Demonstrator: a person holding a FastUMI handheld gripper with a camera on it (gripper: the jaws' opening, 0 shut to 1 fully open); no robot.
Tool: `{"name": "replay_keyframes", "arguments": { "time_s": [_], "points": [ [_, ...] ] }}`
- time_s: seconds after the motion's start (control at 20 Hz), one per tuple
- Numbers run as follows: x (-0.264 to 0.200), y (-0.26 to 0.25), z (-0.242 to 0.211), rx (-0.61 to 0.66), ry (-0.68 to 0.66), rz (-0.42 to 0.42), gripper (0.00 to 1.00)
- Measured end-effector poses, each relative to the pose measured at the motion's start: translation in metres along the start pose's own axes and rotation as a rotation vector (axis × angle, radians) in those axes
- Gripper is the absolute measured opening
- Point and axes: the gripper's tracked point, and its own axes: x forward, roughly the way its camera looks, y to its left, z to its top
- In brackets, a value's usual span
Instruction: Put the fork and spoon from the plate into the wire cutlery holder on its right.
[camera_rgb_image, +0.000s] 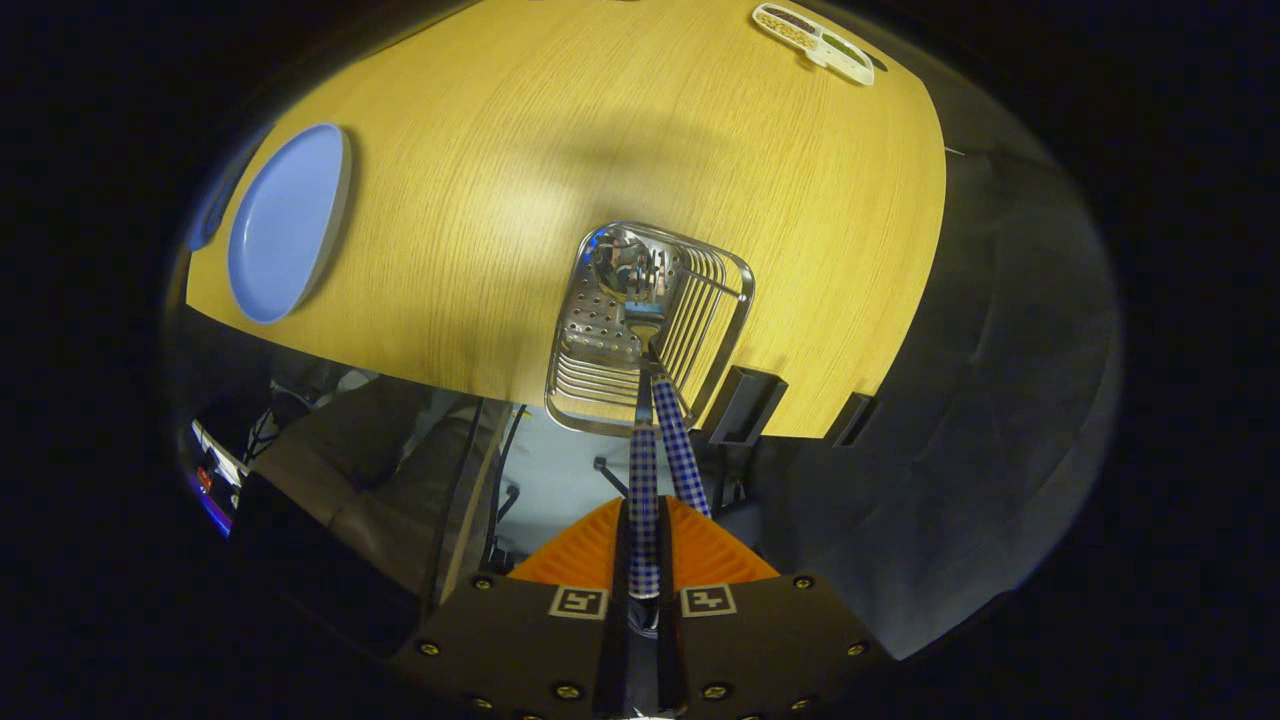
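As the gripper (640, 530) looked straight down over the near edge of the table, its two orange fingers (575, 560) were pressed nearly together on a blue-and-white checked handle (643, 500), with only that handle between them. A second checked handle (680, 450) leaned just beside the first, rising out of the wire cutlery holder (650, 325) ahead of the fingers; which handle belonged to the fork and which to the spoon could not be told. Both handles ran down into the holder, where their metal ends sat against its perforated steel floor among bright reflections. The holder stood at the near edge of the wooden table (600, 130), its wire sides open to the camera. Well apart from it, across the tabletop, lay the blue plate (285, 220), bare of cutlery. At the far corner of the table rested a small white divided tray (815, 40) holding dark and pale contents too small to identify. Two black clamps (745, 405) gripped the table edge just beside the holder, and dark cloth hung beyond the table, with a pale floor and cables visible below
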Motion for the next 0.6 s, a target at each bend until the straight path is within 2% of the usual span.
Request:
{"name": "replay_keyframes", "arguments": {
  "time_s": [0.1, 0.2, 0.25, 0.3, 0.45, 0.6],
  "points": [
    [-0.001, -0.002, -0.001, 0.004, -0.011, -0.012, 0.12],
    [-0.013, -0.003, 0.001, 0.011, -0.042, -0.010, 0.25],
    [-0.018, -0.006, 0.001, 0.017, -0.065, -0.017, 0.42],
    [-0.023, -0.006, 0.001, 0.021, -0.090, -0.019, 0.45],
    [-0.028, -0.004, -0.003, 0.052, -0.170, -0.019, 0.98],
    [-0.039, 0.004, -0.004, 0.067, -0.232, -0.004, 0.97]
  ]
}}
